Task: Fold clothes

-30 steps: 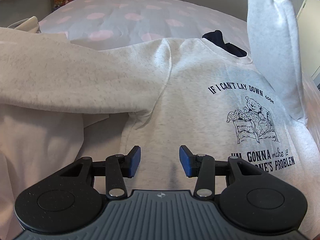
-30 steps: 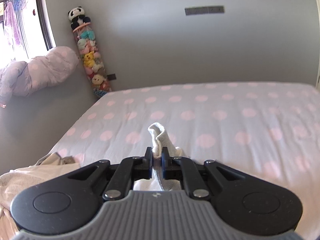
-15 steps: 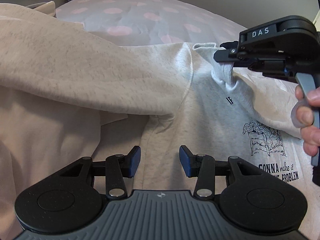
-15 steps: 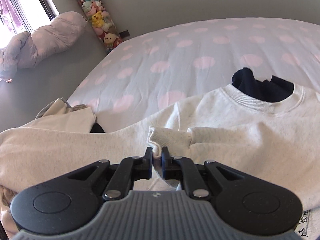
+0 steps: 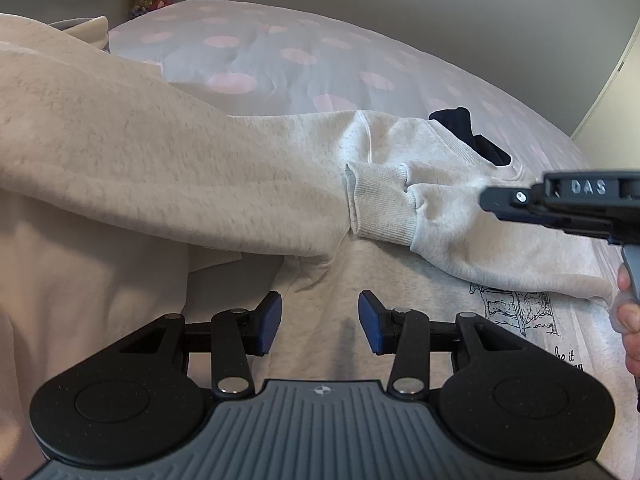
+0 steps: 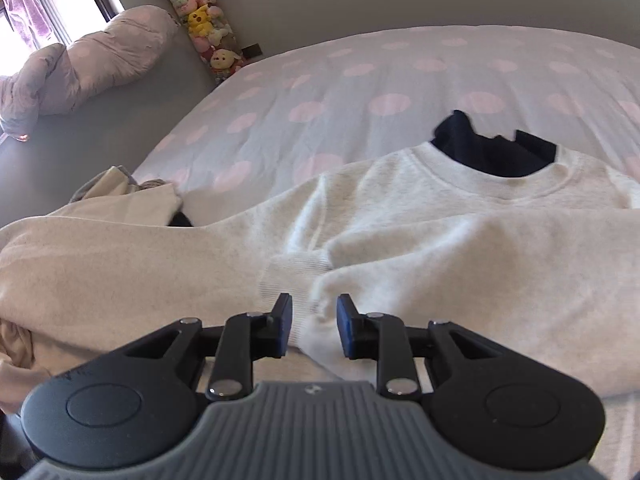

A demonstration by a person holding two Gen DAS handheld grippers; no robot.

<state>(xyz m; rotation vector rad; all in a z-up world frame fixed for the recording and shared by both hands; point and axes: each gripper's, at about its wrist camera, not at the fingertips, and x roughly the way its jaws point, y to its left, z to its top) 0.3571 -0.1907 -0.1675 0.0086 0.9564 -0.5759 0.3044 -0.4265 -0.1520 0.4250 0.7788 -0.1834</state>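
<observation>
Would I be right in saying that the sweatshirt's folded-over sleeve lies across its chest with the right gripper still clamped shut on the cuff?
Not quite: the right gripper has just been opening. The right wrist view shows its pads clear of the cuff. The sleeve does lie across the sweatshirt chest.

You can read "DAS" on the right gripper (image 5: pixel 490 200) | sweatshirt (image 5: pixel 400 280) print, near right: partly "he it"

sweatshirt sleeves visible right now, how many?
2. One sleeve lies folded across the sweatshirt chest, cuff at centre. The other sleeve stretches out left, its cuff out of view.
</observation>
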